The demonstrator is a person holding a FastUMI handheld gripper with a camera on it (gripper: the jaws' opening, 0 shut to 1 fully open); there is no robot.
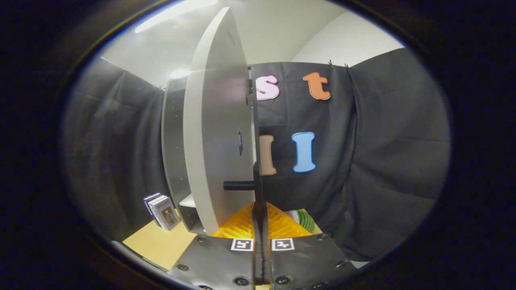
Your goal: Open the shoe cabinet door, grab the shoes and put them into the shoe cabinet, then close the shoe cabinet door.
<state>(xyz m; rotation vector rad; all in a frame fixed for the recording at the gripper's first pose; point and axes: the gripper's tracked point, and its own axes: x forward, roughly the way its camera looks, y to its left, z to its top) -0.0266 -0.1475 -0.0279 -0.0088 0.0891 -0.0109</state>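
Note:
The pale grey shoe cabinet door (213,141) stands swung open and I see it nearly edge-on, with the cabinet body (173,153) behind it to the left. The door's black handle (256,181) is a vertical bar on a short post, and it runs down between my fingers. My gripper (260,207) is shut on this handle bar, one finger (238,227) on each side. A green-and-white striped object (304,219), possibly a shoe, peeks out just beyond the right finger, mostly hidden.
A stack of upright books (161,211) leans by the cabinet's left foot on the wooden tabletop (157,243). A pale shelf edge (187,200) shows inside the cabinet. Black cloth walls close in on the left, back and right.

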